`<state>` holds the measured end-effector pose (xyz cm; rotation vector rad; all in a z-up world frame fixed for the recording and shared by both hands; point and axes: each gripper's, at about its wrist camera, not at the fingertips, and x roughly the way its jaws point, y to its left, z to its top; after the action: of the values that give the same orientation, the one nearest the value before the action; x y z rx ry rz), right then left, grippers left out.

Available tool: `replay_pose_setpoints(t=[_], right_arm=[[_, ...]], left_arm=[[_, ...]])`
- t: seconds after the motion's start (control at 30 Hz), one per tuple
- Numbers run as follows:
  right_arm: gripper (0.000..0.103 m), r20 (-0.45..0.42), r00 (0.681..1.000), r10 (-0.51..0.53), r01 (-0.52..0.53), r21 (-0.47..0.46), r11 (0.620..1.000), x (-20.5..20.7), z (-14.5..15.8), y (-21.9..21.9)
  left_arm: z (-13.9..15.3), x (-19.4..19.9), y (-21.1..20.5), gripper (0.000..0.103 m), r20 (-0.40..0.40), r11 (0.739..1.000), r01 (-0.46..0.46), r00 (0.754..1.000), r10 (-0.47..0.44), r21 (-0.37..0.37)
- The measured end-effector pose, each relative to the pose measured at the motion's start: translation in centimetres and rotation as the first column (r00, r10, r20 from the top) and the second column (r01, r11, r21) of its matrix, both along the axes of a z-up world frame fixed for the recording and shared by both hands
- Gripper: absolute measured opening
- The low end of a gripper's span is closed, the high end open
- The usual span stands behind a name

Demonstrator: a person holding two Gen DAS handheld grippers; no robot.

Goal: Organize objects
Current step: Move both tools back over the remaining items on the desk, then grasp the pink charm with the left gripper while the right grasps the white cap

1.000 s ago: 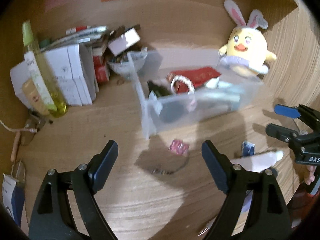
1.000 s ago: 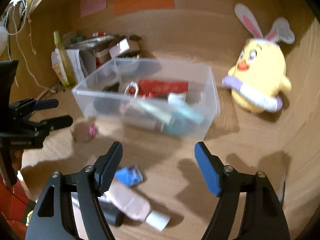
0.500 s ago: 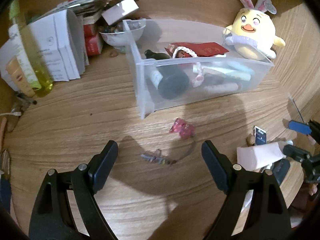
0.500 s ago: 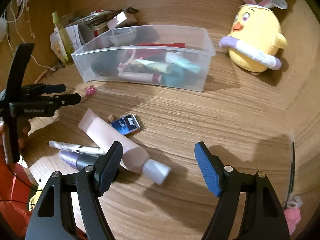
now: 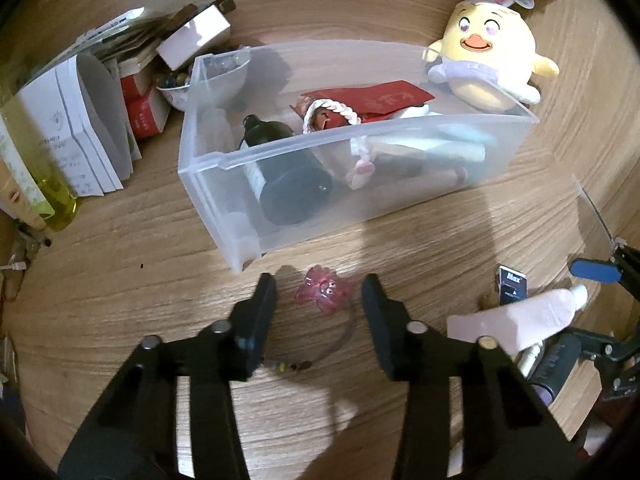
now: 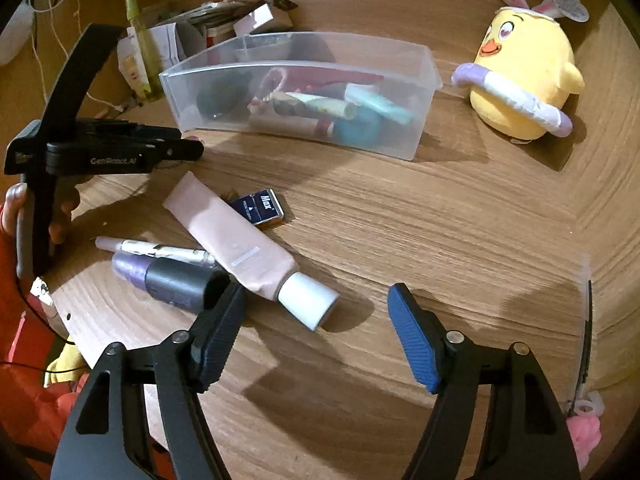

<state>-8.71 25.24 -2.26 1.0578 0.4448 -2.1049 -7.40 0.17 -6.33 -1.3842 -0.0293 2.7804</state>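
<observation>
Partly sorted: clear plastic bin (image 5: 360, 152) already filled with a dark bottle (image 5: 288, 176), tubes and a red packet, while a pink hair clip (image 5: 322, 290), pink tube (image 6: 236, 240), blue box (image 6: 260, 206) and purple container (image 6: 168, 274) lie loose on the wooden desk (image 6: 440, 240). Left gripper (image 5: 320, 292) just narrowed, its jaws flanking the clip beside the bin's near corner without visibly pinching it; right gripper (image 6: 316, 332) spread, empty, by the tube's white cap. Clear desk to the right; clutter crowding the far left.

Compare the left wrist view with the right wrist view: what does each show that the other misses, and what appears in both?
Left wrist only: the pink flower trinket on a thin bracelet, lying between the left tongs, whose jaws have just been closing without pressing it; a dark bottle clear inside the bin.
Right wrist only: the purple tube, the silver pen, and the open right tongs.
Both: clear bin, yellow plush chick, pink tube, blue box.
</observation>
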Motion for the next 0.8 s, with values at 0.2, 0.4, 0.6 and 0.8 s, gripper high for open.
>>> replay_pose_setpoints(t=[0.2, 0.4, 0.6, 0.8], right_arm=[[0.059, -0.018, 0.998, 0.055, -0.054, 0.038, 0.998, 0.0, 0.0, -1.1], [0.054, -0.033, 0.995, 0.098, -0.096, 0.057, 0.994, 0.0, 0.2, -1.8], [0.03, 0.0, 0.992, 0.126, -0.126, 0.039, 0.991, 0.0, 0.3, -2.3], [0.019, -0.022, 0.992, 0.127, -0.126, 0.038, 0.991, 0.5, 0.5, -2.2]], left_arm=[[0.1, 0.4, -0.5, 0.029, -0.031, 1.0, -0.026, 0.999, 0.026, -0.003], [0.4, 1.1, -0.9, 0.029, -0.056, 0.999, -0.04, 0.998, 0.041, 0.014], [0.7, 1.8, -1.0, 0.029, -0.076, 0.999, -0.04, 0.996, 0.042, 0.032], [1.0, 2.5, -1.2, 0.029, -0.088, 0.998, -0.049, 0.995, 0.053, 0.046]])
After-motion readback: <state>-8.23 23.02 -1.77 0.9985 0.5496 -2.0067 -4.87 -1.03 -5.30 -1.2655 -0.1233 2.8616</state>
